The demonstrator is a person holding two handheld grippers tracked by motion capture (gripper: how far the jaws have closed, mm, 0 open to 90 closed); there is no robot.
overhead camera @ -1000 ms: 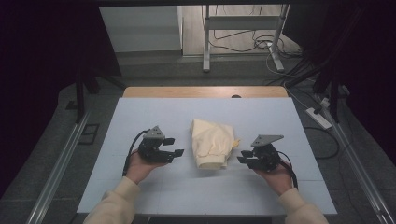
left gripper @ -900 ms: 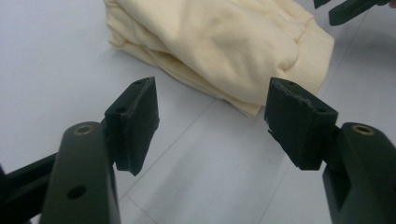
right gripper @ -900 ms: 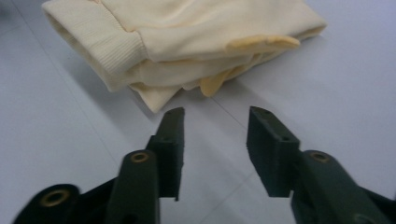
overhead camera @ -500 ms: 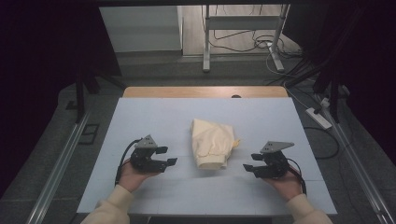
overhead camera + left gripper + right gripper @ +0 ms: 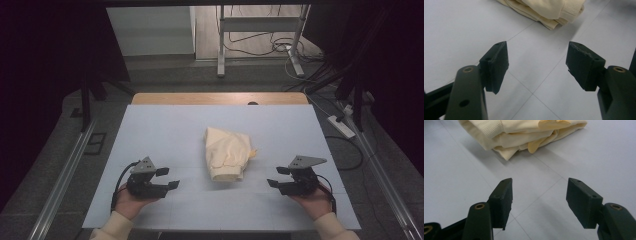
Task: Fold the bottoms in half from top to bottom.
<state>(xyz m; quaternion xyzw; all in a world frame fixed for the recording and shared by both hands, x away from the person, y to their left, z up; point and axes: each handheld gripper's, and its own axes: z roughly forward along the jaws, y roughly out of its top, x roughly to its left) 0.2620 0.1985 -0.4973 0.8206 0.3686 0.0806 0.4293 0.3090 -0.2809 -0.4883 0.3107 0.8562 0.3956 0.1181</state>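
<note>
Garment: a folded cream garment (image 5: 227, 154) lay on the pale blue table (image 5: 165, 125), about midway between its left and right edges, with ribbed cuffs or hems showing at its near end
Garment, left gripper view: the cream bundle (image 5: 544, 10) sat at the top of the frame, beyond the jaw tips and apart from them
Garment, right gripper view: its stacked folds and ribbed edge (image 5: 519, 132) lay ahead of the jaws, with bare table between
Left gripper: the left gripper (image 5: 167, 178) was held low over the table at the near left, well apart from the garment, its jaws pointing toward the middle of the table
Left gripper jaws: spread wide with only table surface between the pads (image 5: 499, 62); nothing gripped
Right gripper: the right gripper (image 5: 276, 176) sat at the near right, mirroring the other, also clear of the garment and pointing inward
Right gripper jaws: they had just been opening and stood spread, with nothing between the pads (image 5: 504, 200)
Hands: a hand (image 5: 131, 202) in a cream sleeve held the left gripper from below; the other hand (image 5: 315, 202) held the right one
Table: thin seam lines crossed its surface; a wooden strip (image 5: 220, 98) showed along its far edge
Surroundings: a metal stand (image 5: 260, 35) and loose cables (image 5: 280, 47) stood on the floor beyond the table, and a power strip (image 5: 341, 126) lay on the floor to the right
</note>
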